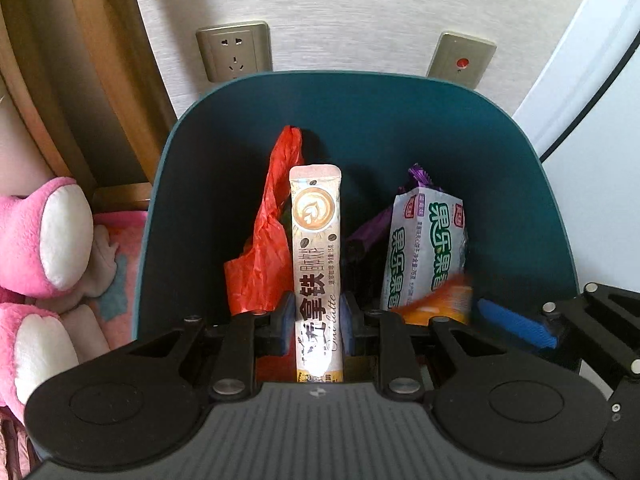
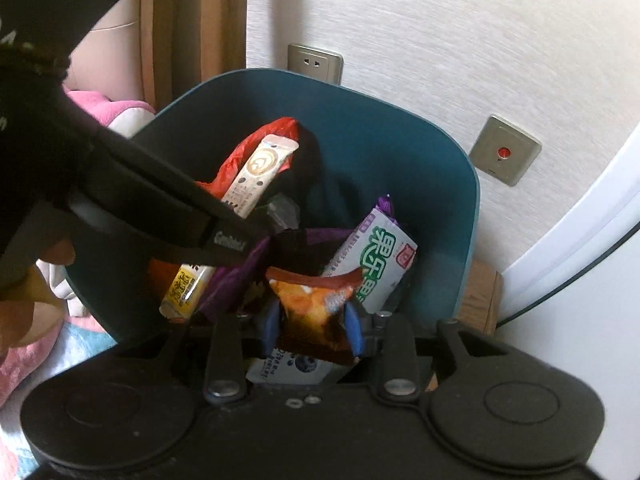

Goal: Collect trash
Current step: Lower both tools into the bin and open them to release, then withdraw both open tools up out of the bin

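Note:
A dark teal trash bin stands against the wall and holds a red plastic bag, a purple wrapper and a white-green snack pack. My left gripper is shut on a long white latte stick sachet, held upright over the bin. My right gripper is shut on an orange snack packet over the bin's near right side; the packet shows blurred in the left wrist view.
A wall socket and a red-button switch plate are on the wall behind the bin. Pink plush slippers lie left of it. A wooden frame stands at the left, a white panel at the right.

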